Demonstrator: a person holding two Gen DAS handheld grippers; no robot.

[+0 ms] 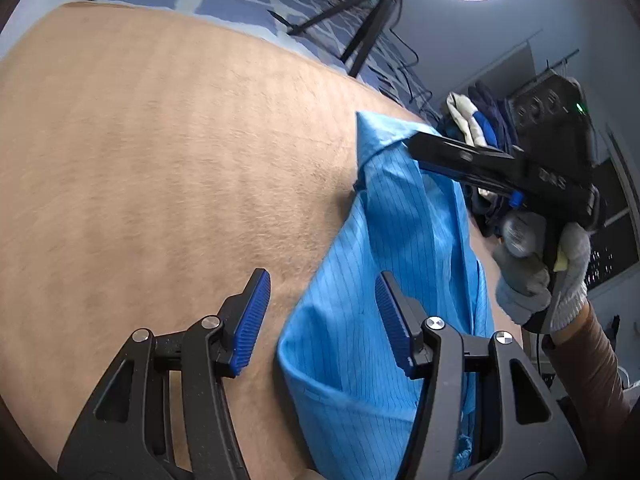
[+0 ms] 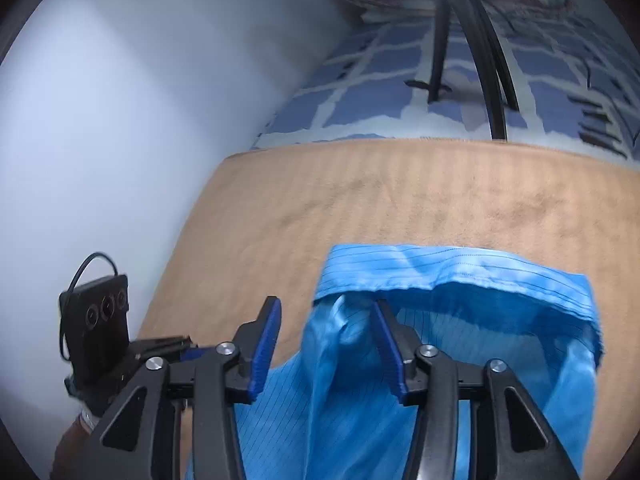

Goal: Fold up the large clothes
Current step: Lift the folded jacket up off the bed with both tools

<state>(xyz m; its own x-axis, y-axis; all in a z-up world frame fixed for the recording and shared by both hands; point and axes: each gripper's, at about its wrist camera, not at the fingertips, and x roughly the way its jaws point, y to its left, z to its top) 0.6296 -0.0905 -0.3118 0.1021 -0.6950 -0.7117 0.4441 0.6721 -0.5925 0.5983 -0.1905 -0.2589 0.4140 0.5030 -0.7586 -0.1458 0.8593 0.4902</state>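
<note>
Left wrist view: we record the blue garment lying on the tan blanket, its long axis running from the left gripper away toward the right gripper; our left jaws stand apart, pressing nothing, cloth edge between them. Right wrist view: we record the garment bunched beneath the right gripper, hem lying crosswise on the blanket, jaws apart, clamping nothing.

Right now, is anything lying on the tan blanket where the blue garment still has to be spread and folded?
Nothing visible. The tan blanket is bare left of and beyond the blue garment. The tripod stands past its far edge, on the checked cover. Both the left claw and right claw are open at the garment.
</note>
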